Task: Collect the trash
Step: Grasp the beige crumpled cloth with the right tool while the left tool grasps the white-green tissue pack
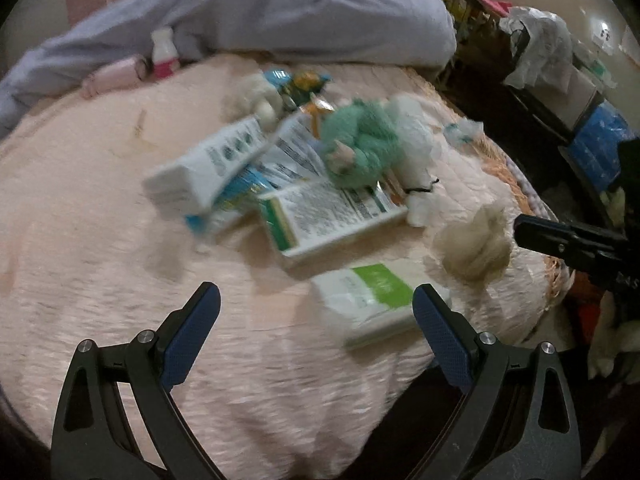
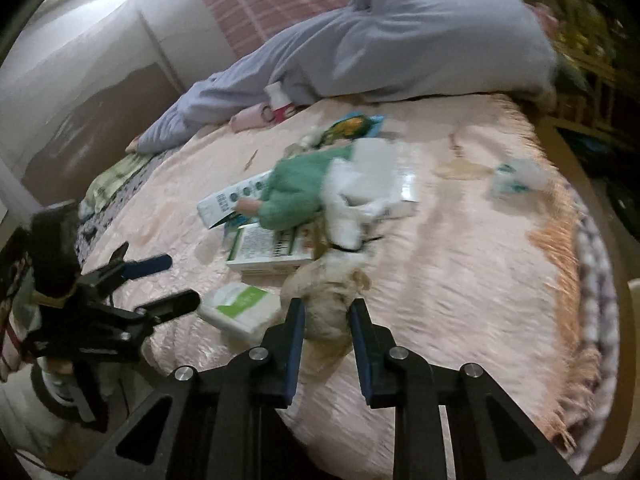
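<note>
A crumpled beige paper wad [image 2: 320,280] lies near the front edge of the pink bedspread [image 2: 460,280], and my right gripper [image 2: 327,306] is shut on it, pads pressing its sides. The left wrist view shows the same wad [image 1: 474,248] with one right finger [image 1: 560,240] beside it. My left gripper [image 1: 317,300] stands open just above the bedspread, its right finger next to a white-and-green tissue pack [image 1: 368,300]. Further back lie a printed green-edged box [image 1: 332,216], a white box [image 1: 208,164], a snack wrapper [image 1: 304,80] and a tissue scrap [image 1: 464,130].
A green plush toy [image 1: 360,148] and a white plastic bundle [image 1: 412,140] sit on the boxes. A person in lilac clothes [image 1: 280,12] lies across the far side, with a pink-and-white bottle [image 1: 164,56] beside them. The bed edge [image 2: 576,280] drops off at the right; clutter fills the floor [image 1: 596,148].
</note>
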A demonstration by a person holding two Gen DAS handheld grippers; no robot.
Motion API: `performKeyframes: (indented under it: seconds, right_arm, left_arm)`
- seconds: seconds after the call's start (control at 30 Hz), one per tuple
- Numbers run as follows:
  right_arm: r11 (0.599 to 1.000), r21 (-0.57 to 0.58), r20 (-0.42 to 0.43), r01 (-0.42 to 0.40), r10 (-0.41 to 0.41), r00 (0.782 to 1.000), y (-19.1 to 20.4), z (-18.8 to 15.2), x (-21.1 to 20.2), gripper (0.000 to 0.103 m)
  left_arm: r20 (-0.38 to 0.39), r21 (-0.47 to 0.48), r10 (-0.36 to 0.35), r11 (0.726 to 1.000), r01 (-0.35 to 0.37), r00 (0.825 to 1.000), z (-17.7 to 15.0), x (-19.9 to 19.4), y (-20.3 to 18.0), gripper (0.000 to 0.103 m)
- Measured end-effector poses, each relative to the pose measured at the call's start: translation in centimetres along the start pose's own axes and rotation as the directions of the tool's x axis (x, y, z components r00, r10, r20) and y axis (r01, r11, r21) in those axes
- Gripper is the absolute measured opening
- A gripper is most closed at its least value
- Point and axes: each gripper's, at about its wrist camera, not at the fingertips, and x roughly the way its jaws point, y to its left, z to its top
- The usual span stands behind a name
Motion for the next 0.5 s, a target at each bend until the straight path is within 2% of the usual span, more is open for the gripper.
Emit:
performKeyframes:
  seconds: [0.03,0.1,0.13,0.17,0.23,0.3,0.33,0.37,0.4,0.47,0.5]
  right_arm:
    - [1.0,0.012,0.005,0.0,-0.001,1.0,-0.4,-0.2,-0.3,0.022]
    - [1.0,0.03,0.013,0.001,-0.002,1.0,-1.0,-0.5,-0.9,0.022]
    - [0.999,0.035,0.015,0.003,-0.004,1.0,-1.2,-0.7,-1.2,0.022]
    - [0.999,0.037,0.016,0.003,-0.004,1.0,-1.3,-0.8,-1.4,0.022]
    - [0.999,0.043,0.014,0.0,-0.001,1.0,-1.6,-1.0,-1.5,0.022]
    - [0.999,0.046,0.02,0.026,-0.027,0.999,-1.9,-0.8,-1.4,0.023]
    - [0.998,0.047,0.024,0.034,-0.035,0.999,-1.8,-0.7,-1.3,0.024]
    - [0.998,0.049,0.03,0.041,-0.043,0.999,-1.7,-0.6,-1.2,0.034]
    - [0.998,0.051,0.027,0.037,-0.039,0.999,-1.6,-0.5,-0.9,0.051]
    - [0.999,0.039,0.016,0.023,-0.023,1.0,-1.1,-0.4,0.1,0.067]
    - [0.999,0.029,0.007,0.02,-0.02,1.0,-0.9,-0.4,0.7,0.067]
  left_arm:
    - [-0.021,-0.013,-0.023,1.0,0.022,1.0,0.1,0.6,-0.2,0.095]
    - [-0.06,-0.03,-0.056,0.998,0.054,0.997,0.2,1.6,-0.4,0.071]
    - [-0.081,-0.039,-0.071,0.997,0.069,0.994,0.2,2.0,-0.5,0.065]
    - [-0.102,-0.053,-0.095,0.995,0.09,0.99,0.1,2.5,-0.6,0.054]
    - [-0.105,-0.075,-0.108,0.992,0.101,0.989,-0.1,2.7,-0.8,0.05]
    - [-0.094,-0.055,-0.092,0.995,0.087,0.991,0.0,2.4,-1.1,0.038]
    - [-0.09,-0.04,-0.083,0.996,0.079,0.992,0.0,2.2,-1.3,0.036]
    - [-0.085,-0.027,-0.074,0.997,0.072,0.994,0.0,1.9,-1.5,0.031]
    - [-0.082,-0.013,-0.066,0.998,0.065,0.994,-0.1,1.7,-1.7,0.027]
    - [-0.078,0.005,-0.055,0.998,0.056,0.995,-0.2,1.4,-1.8,0.023]
    - [-0.076,0.011,-0.053,0.998,0.054,0.996,-0.3,1.2,-1.8,0.022]
